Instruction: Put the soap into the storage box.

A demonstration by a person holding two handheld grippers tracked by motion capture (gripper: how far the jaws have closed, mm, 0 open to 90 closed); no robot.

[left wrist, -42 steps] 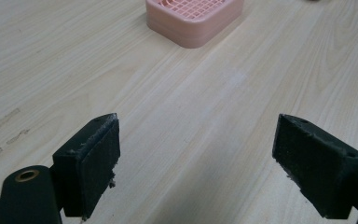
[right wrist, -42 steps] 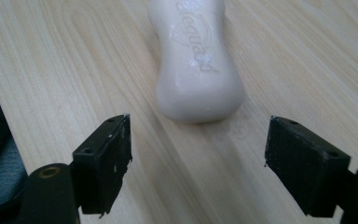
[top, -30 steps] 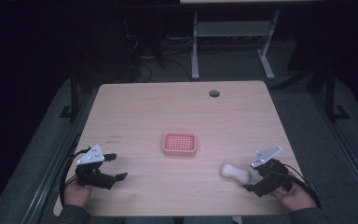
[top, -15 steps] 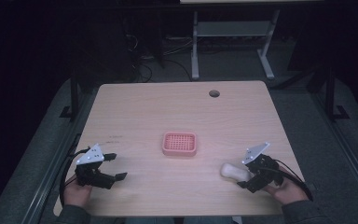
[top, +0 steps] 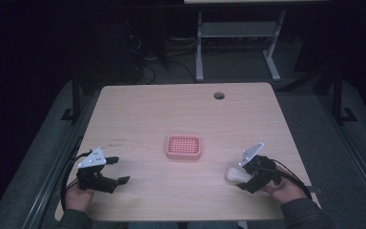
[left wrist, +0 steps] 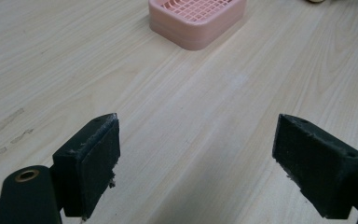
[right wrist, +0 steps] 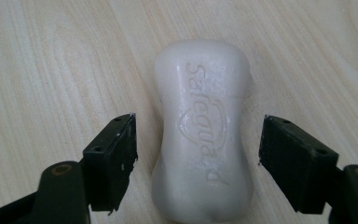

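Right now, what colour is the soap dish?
Pink, with a grid top: the soap dish shows best in the left gripper view.

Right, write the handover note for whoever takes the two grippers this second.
Right gripper: its jaws have just been closing around the white soap bar, which lies flat on the table; gaps show on both sides, so no grip yet.
Left gripper: open, nothing between its jaws, low over bare wood at the near left.
Pink soap dish: mid-table, nothing in it.
Done: right gripper lined up on the soap.
Left: close on the bar, lift it and, most likely, set it in the dish.
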